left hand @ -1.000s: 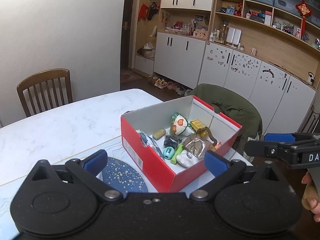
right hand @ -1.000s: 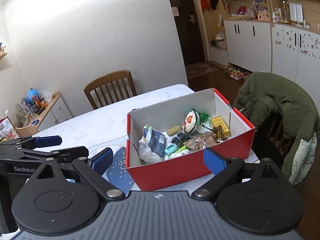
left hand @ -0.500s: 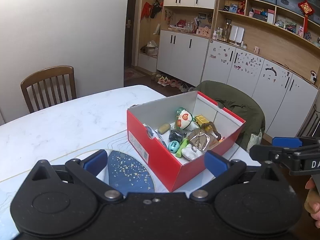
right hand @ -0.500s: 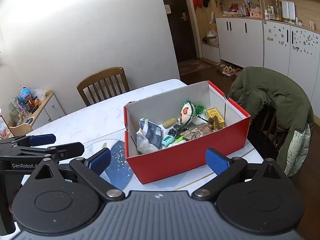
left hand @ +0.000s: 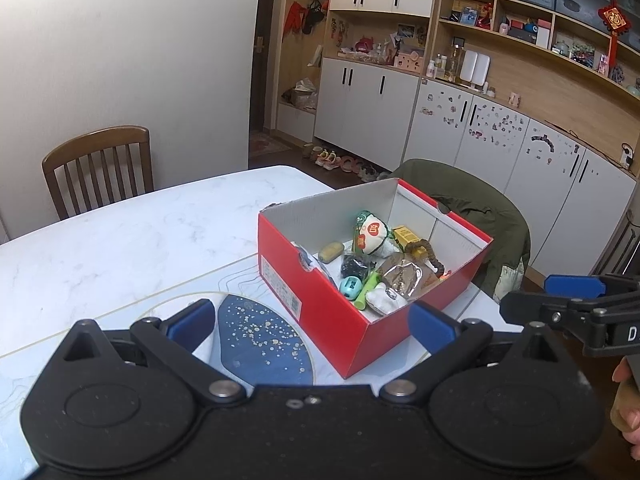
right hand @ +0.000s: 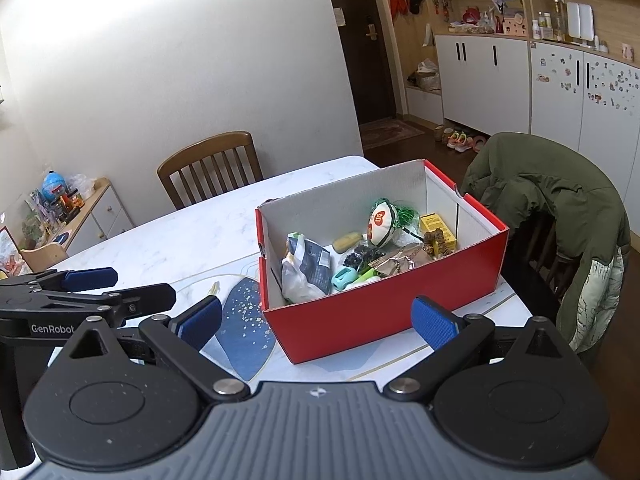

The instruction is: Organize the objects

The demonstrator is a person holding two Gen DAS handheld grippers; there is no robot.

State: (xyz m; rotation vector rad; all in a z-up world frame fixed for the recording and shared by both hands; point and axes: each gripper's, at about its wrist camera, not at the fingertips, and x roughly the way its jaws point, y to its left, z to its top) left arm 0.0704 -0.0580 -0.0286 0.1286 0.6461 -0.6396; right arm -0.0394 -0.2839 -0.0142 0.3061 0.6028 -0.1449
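I see a white marble bench carrying the red box of small clutter beside a blue speckled mat. My left gripper and right gripper hover short of it, jaws released. Wooden chair beyond, white cabinets behind.

Each claw is built from matte black linkage arms with round silver pivot screws and blue ribbed fingertip pads. White "GenRobot" lettering is printed on the left claw, seen at 9 o'clock; the right claw is backed by a grey ridged body.
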